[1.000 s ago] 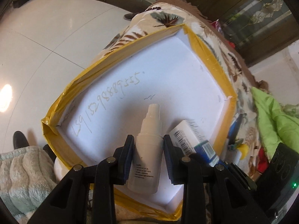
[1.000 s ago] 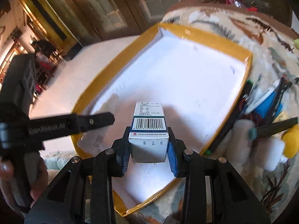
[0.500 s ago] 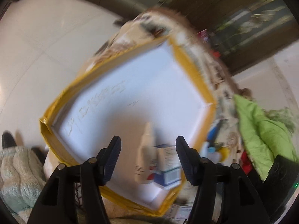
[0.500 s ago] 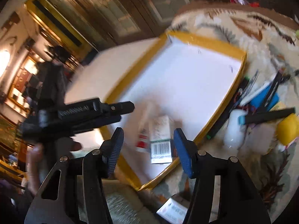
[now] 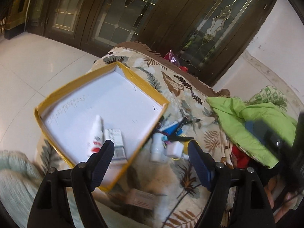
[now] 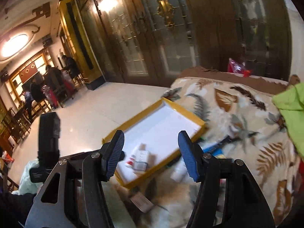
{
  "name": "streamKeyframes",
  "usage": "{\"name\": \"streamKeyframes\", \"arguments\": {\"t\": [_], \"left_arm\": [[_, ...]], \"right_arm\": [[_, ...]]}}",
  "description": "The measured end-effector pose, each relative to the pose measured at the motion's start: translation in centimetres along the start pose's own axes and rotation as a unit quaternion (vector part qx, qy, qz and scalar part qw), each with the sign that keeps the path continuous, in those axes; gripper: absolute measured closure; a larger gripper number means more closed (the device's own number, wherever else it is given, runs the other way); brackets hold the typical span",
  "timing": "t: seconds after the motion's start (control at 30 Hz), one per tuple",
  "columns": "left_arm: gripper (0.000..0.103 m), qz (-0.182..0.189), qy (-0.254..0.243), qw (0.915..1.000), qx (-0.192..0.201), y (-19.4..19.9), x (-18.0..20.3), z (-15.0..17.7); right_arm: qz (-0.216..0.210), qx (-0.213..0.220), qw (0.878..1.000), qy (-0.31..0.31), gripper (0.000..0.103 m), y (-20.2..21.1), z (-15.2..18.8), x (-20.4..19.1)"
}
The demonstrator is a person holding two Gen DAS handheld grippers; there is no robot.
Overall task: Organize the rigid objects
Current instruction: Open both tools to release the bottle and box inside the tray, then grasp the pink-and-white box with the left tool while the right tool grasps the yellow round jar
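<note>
A second ago my left hand-held gripper (image 5: 151, 157) clamped the white spray bottle (image 5: 96, 135) and my right hand-held gripper (image 6: 151, 154) the barcoded box (image 5: 115, 145). Both now lie side by side in the yellow-rimmed tray (image 5: 152, 93), and I've spread both jaws wide and pulled back above them.

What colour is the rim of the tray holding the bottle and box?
Yellow, around a white floor; the tray shows best in the left wrist view.

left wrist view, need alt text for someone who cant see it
An open, empty left claw hangs above a yellow-rimmed white tray holding a white spray bottle beside a small box. To the tray's right, pens and small items clutter a leaf-print cloth.
</note>
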State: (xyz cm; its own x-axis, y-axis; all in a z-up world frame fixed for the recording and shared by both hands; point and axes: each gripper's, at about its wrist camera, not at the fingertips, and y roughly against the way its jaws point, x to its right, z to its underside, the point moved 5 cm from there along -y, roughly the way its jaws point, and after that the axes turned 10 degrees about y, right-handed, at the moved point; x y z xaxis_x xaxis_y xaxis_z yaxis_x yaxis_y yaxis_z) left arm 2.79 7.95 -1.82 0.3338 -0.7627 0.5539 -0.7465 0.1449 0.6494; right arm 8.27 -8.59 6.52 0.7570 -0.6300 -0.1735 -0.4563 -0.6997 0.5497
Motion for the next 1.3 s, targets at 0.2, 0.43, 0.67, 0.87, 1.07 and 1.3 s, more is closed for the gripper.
{"name": "streamKeyframes", "arguments": {"t": [0.2,0.43,0.67,0.87,1.07,1.3], "left_arm": [[0.023,-0.042,-0.049,0.9969,-0.046,-2.5,3.3,5.7],[0.023,-0.062,-0.090,0.9886,-0.103,-5.7,4.2,8.1],[0.023,-0.118,0.058,0.9723,-0.193,-7.6,-4.4,8.1],[0.023,-0.134,0.000,0.9639,-0.230,-9.3,-2.6,9.9],[0.026,-0.151,0.008,0.9578,-0.244,-11.0,-2.8,11.0],[0.046,-0.116,0.044,0.9649,-0.232,-9.5,-3.8,10.1]], "right_arm": [[0.028,-0.071,0.996,-0.042,0.043,3.3,10.8,6.3],[0.032,-0.137,0.958,-0.249,0.043,4.4,19.4,17.0],[0.010,-0.124,0.984,-0.128,0.043,2.7,16.9,12.3],[-0.011,-0.114,0.985,-0.125,0.043,2.5,17.0,11.7],[-0.003,-0.072,0.987,-0.146,0.043,3.1,13.4,13.0],[0.051,-0.155,0.982,-0.093,0.043,-4.5,8.6,12.6]]}}
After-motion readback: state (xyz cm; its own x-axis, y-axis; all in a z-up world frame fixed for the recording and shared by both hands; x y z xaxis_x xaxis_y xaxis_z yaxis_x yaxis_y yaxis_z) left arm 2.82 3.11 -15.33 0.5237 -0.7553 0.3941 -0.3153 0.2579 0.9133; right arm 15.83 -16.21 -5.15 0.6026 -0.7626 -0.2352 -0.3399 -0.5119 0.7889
